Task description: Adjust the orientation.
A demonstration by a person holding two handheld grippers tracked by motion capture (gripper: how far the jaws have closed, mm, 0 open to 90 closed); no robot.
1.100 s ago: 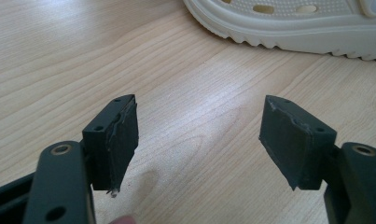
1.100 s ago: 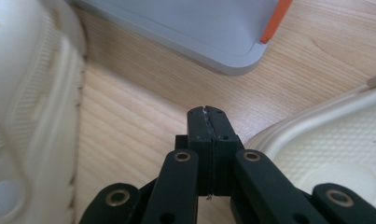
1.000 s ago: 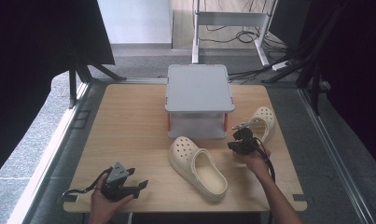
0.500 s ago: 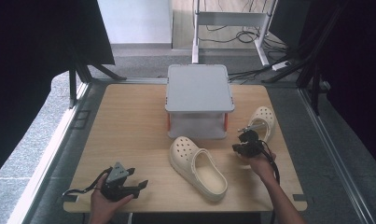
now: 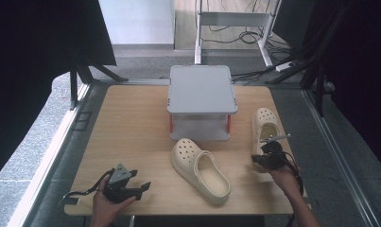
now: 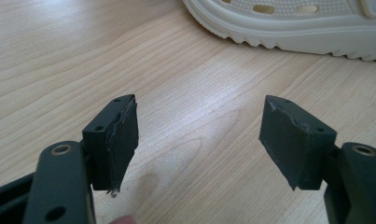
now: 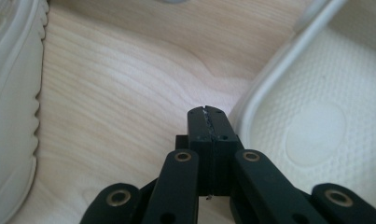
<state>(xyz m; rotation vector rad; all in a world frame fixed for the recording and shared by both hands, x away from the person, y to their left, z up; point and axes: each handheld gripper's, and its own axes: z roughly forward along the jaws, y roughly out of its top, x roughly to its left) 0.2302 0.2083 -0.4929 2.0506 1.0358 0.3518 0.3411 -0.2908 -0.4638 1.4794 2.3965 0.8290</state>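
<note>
From the high view, the right tool (image 5: 267, 158) sat at the heel end of the far clog (image 5: 265, 126), which lay at the right edge of the surface (image 5: 131, 127) beside the grey stand (image 5: 202, 94). A second clog (image 5: 200, 168) lay slantwise in front of that stand, well apart from the left tool (image 5: 131, 189), which rested near the front left corner in the person's hand.

In the left gripper view, the left tool (image 6: 199, 140) stood wide with nothing between its pads, bare wood below and the second clog's ribbed sole (image 6: 288, 23) beyond.

In the right gripper view, the right tool (image 7: 209, 122) was pressed fully together and held nothing, its tip just beside the rim of the far clog (image 7: 325, 135), with the other clog's sole (image 7: 13, 93) at the left. To take this shoe well, I judged the jaws would first need to spread, then straddle the heel rim, one pad inside and one outside, before squeezing.

No brand, label or writing could be read on either clog or on the stand.
</note>
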